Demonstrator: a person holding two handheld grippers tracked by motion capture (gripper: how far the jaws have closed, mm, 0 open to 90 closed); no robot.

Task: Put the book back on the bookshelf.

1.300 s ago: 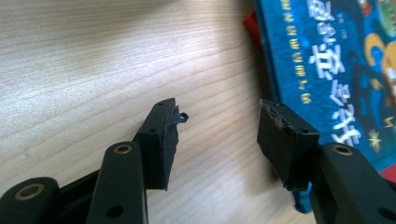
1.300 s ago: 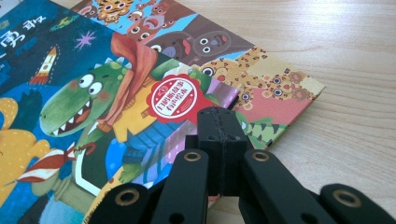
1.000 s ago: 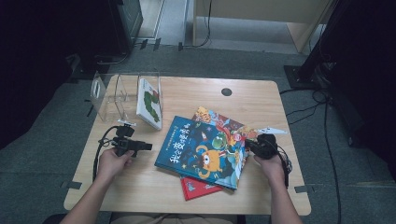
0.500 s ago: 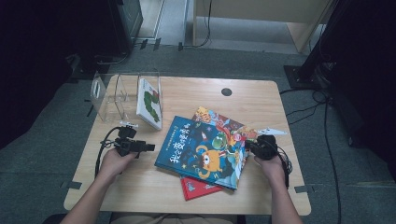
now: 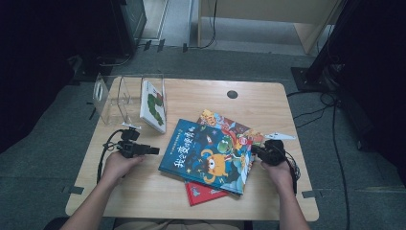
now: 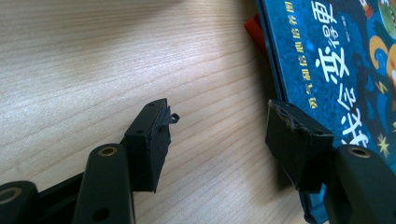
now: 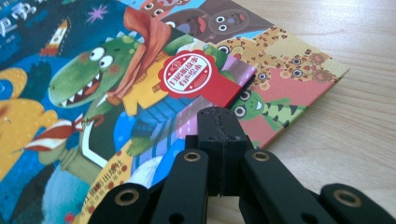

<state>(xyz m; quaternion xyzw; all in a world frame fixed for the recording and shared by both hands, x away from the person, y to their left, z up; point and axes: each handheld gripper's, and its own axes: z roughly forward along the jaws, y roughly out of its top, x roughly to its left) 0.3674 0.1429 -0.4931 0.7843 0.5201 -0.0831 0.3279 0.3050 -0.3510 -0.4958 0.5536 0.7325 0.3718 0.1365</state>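
Observation:
A blue picture book (image 5: 206,153) lies on top of a red book (image 5: 203,194) and a colourful book (image 5: 230,125) in the middle of the table. My left gripper (image 5: 152,151) points at the blue book's left edge. Its jaws stand open and have just been closing a little. In the left gripper view, bare wood lies between them (image 6: 219,126) and the blue book (image 6: 336,70) runs along the right jaw. My right gripper (image 5: 256,151) rests at the book's right edge. In the right gripper view it (image 7: 219,119) is shut, its tips over the blue cover (image 7: 93,93).
A clear acrylic book stand (image 5: 117,96) is at the back left of the wooden table (image 5: 143,201), with a white book (image 5: 154,105) leaning in it. A round cable hole (image 5: 232,94) sits near the back edge. Cables trail on the floor at the right.

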